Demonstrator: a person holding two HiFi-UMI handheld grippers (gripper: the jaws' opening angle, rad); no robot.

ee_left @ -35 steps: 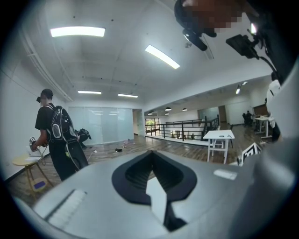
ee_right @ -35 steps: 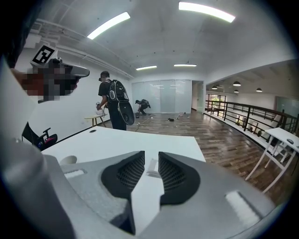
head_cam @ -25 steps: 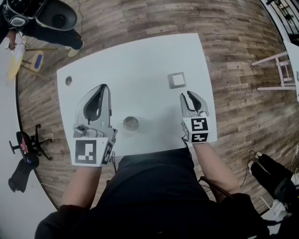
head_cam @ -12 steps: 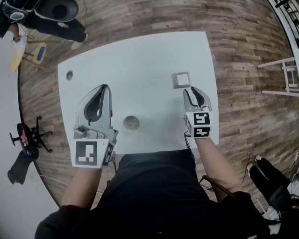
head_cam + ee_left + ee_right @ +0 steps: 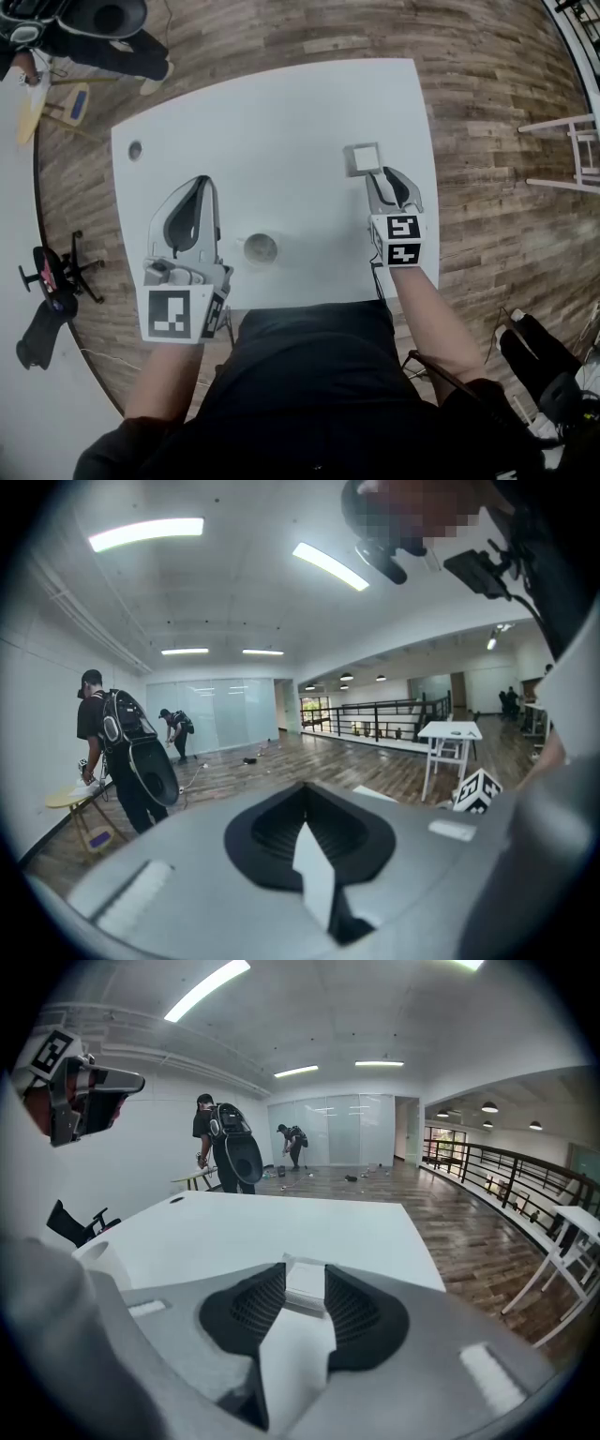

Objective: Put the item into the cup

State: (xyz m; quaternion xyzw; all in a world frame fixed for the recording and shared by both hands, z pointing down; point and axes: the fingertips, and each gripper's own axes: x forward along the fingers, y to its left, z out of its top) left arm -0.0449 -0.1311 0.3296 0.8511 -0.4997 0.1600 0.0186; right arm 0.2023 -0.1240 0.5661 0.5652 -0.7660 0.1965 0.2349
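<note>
Item [image 5: 362, 158] is a small white square piece lying flat on the table [image 5: 281, 122], right at the tips of the right gripper [image 5: 386, 174], which is angled down at it. The jaws have just been opening and stand apart, with the item between the pad tips but not yet squeezed. That spread looks like the setup for a grab, wide enough to straddle the piece before closing.

The left gripper [image 5: 208, 180] rests near the table's near edge with its jaw tips together and nothing between them. It seems parked there to stay out of the way, taking no part in the pick.

Between the two grippers, close to the person's body, stands the cup [image 5: 260, 248], upright with its mouth up and well apart from the item. I judge the task has barely begun — the piece must be clamped, lifted and carried across to it.

The head view lays out the whole plan: item, cup and both grippers on one white surface, with wooden floor around it. It does not show how the piece sits against the pads. The right gripper view does — the white piece sits squarely in the gap between the two ribbed black pads. The left gripper view looks out over the room and shows neither item nor cup, only its own closed jaws.
</note>
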